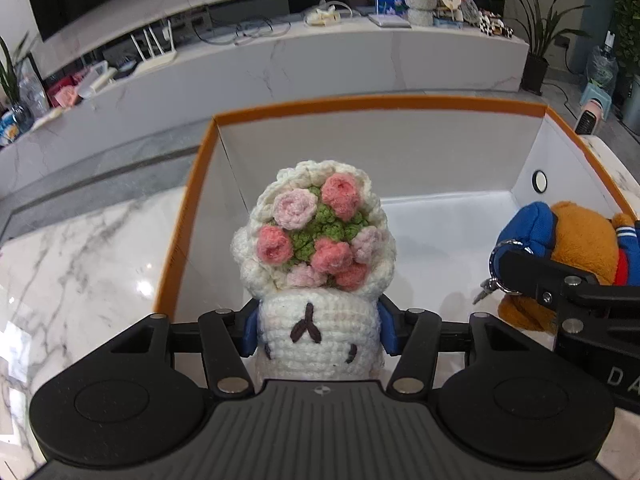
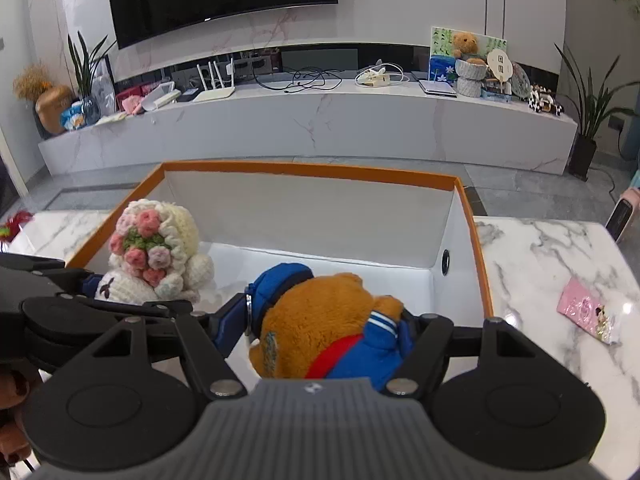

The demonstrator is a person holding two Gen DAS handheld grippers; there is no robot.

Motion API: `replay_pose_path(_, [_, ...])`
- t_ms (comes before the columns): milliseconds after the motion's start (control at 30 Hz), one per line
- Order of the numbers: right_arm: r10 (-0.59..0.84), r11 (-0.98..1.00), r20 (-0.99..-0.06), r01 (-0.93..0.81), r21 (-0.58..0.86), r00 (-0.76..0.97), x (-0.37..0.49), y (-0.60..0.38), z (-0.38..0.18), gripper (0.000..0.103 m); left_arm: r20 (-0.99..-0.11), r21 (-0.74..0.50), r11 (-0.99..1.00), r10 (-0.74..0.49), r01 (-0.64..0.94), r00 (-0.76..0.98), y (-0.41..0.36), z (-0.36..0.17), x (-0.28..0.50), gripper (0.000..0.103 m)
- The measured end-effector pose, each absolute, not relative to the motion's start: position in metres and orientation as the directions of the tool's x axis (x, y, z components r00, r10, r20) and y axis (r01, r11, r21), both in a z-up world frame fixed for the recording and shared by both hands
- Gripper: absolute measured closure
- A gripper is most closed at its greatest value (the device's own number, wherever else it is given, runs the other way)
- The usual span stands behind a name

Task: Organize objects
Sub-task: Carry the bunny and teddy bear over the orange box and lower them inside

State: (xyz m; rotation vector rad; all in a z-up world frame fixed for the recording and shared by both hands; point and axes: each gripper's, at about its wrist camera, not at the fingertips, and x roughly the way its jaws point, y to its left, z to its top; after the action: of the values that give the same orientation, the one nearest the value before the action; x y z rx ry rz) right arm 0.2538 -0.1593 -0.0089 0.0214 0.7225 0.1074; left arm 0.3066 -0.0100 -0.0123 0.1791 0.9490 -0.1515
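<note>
My left gripper (image 1: 318, 330) is shut on a white crochet doll (image 1: 318, 264) that carries a bouquet of pink and green flowers. It holds the doll over the left part of an orange-rimmed white box (image 1: 400, 160). My right gripper (image 2: 316, 330) is shut on a brown plush bear (image 2: 320, 328) in a blue cap and blue outfit, held over the near middle of the same box (image 2: 320, 216). The doll also shows in the right wrist view (image 2: 154, 252), left of the bear. The bear shows at the right edge of the left wrist view (image 1: 576, 248).
The box stands on a marble table (image 2: 540, 264). A pink packet (image 2: 586, 310) lies on the table right of the box. A long marble TV console (image 2: 320, 120) with cables, a router and trinkets runs behind. Potted plants (image 2: 588, 120) stand at the sides.
</note>
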Motion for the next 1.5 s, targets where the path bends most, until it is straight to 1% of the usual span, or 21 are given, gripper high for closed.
replay_pose_path(133, [0.067, 0.995, -0.662, -0.099, -0.012, 0.747, 0.253, -0.151, -0.011, 0.032, -0.842, 0.084, 0.975, -0.041, 0.204, 0.538, -0.008, -0.017, 0.308, 0.039])
replay_pose_path(300, [0.062, 0.995, -0.669, -0.097, -0.016, 0.741, 0.252, -0.149, -0.011, 0.031, -0.869, 0.060, 0.976, -0.052, 0.210, 0.492, -0.002, -0.024, 0.311, 0.038])
replay_pose_path(467, [0.040, 0.992, -0.678, -0.110, -0.060, 0.734, 0.254, -0.144, -0.017, 0.032, -0.883, 0.062, 0.974, -0.048, 0.218, 0.467, 0.001, -0.030, 0.314, 0.038])
replay_pose_path(700, [0.010, 0.986, -0.698, -0.125, -0.114, 0.716, 0.258, -0.140, -0.025, 0.033, -0.906, 0.094, 0.969, -0.012, 0.227, 0.424, 0.000, -0.034, 0.317, 0.037])
replay_pose_path(767, [0.011, 0.987, -0.714, -0.121, -0.104, 0.700, 0.261, -0.142, -0.031, 0.033, -0.911, 0.095, 0.970, -0.006, 0.224, 0.412, 0.001, -0.036, 0.319, 0.037])
replay_pose_path(900, [0.089, 0.994, -0.745, -0.101, 0.030, 0.661, 0.268, -0.158, -0.043, 0.033, -0.925, 0.094, 0.970, 0.001, 0.225, 0.381, 0.002, -0.038, 0.322, 0.037])
replay_pose_path(933, [0.095, 0.995, -0.746, -0.095, 0.043, 0.659, 0.267, -0.159, -0.044, 0.032, -0.927, 0.092, 0.970, 0.002, 0.224, 0.374, 0.002, -0.039, 0.322, 0.036])
replay_pose_path(1033, [0.068, 0.997, -0.742, -0.077, 0.022, 0.667, 0.266, -0.156, -0.045, 0.029, -0.932, 0.072, 0.976, -0.008, 0.206, 0.362, 0.005, -0.039, 0.324, 0.036])
replay_pose_path(1167, [0.060, 0.998, -0.737, -0.068, 0.019, 0.673, 0.264, -0.155, -0.044, 0.031, -0.930, 0.025, 0.986, -0.038, 0.167, 0.365, 0.001, -0.035, 0.320, 0.035])
replay_pose_path(1367, [0.056, 0.998, -0.692, -0.061, 0.018, 0.720, 0.258, -0.153, -0.026, 0.029, -0.912, 0.004, 0.988, -0.059, 0.154, 0.407, 0.005, -0.017, 0.317, 0.031])
replay_pose_path(1500, [0.058, 0.998, -0.665, -0.062, 0.018, 0.745, 0.252, -0.155, -0.013, 0.024, -0.894, -0.007, 0.988, -0.077, 0.156, 0.442, 0.007, -0.002, 0.310, 0.030])
